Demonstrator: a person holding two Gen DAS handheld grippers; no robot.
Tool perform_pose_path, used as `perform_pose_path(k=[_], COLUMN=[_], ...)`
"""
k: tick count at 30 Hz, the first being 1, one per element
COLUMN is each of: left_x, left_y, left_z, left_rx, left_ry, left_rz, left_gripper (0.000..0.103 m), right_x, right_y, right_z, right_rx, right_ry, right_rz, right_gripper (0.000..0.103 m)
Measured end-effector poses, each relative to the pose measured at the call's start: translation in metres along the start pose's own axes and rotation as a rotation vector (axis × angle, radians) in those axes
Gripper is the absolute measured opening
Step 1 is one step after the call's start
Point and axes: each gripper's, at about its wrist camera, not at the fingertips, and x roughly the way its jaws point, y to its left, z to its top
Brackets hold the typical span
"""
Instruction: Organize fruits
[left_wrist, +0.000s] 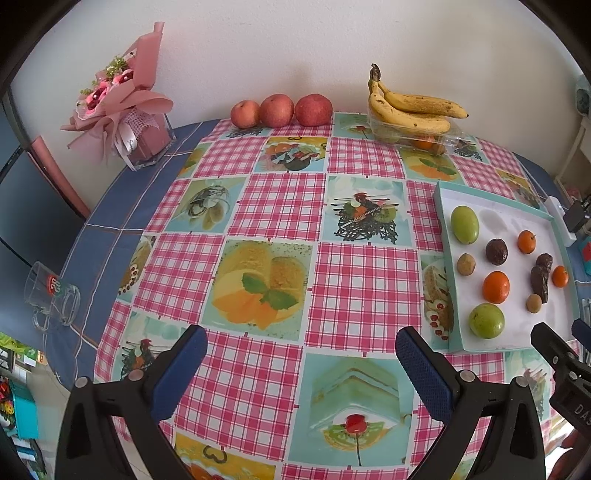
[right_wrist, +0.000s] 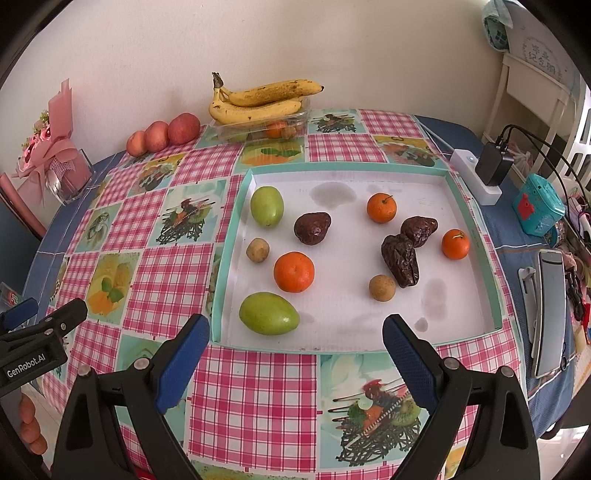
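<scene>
Just beyond the spread fingers of the right tool (right_wrist: 295, 349), which pinch nothing, a shallow white tray (right_wrist: 369, 332) with a teal rim lies on the bench (right_wrist: 255, 398), covered in a glossy pink-check cloth printed with desserts. Nearest its left finger sits a smooth green mango (right_wrist: 268, 313); past that a dimpled orange (right_wrist: 294, 271), two small tan round fruits (right_wrist: 382, 287), three wrinkled dark brown fruits (right_wrist: 400, 260), two smaller oranges (right_wrist: 455, 244) and a second green mango (right_wrist: 266, 206). Grey stains blotch the tray floor. Ahead of the left tool (left_wrist: 301, 360), likewise spread and empty, only cloth lies close; far ahead three red apples (left_wrist: 280, 110) line the wall. Farther to its right, spotted bananas (left_wrist: 413, 107) rest on a clear plastic box (left_wrist: 448, 137) whose contents are hard to make out. Far left stand a paper-wrapped bouquet (left_wrist: 122, 96) and a glass mug (left_wrist: 51, 295).
</scene>
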Motion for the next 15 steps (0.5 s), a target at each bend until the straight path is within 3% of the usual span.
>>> perform_pose_path(k=[15], left_x=[-0.0020], left_y=[0.0006], left_z=[-0.0009], left_rx=[0.000], left_ry=[-0.009], left_rz=[0.009], left_gripper=[0.103], right_x=[0.0021], right_y=[-0.0005], right_z=[-0.0006], right_rx=[-0.011], right_ry=[0.006], right_rz=[0.001], right_gripper=[0.095])
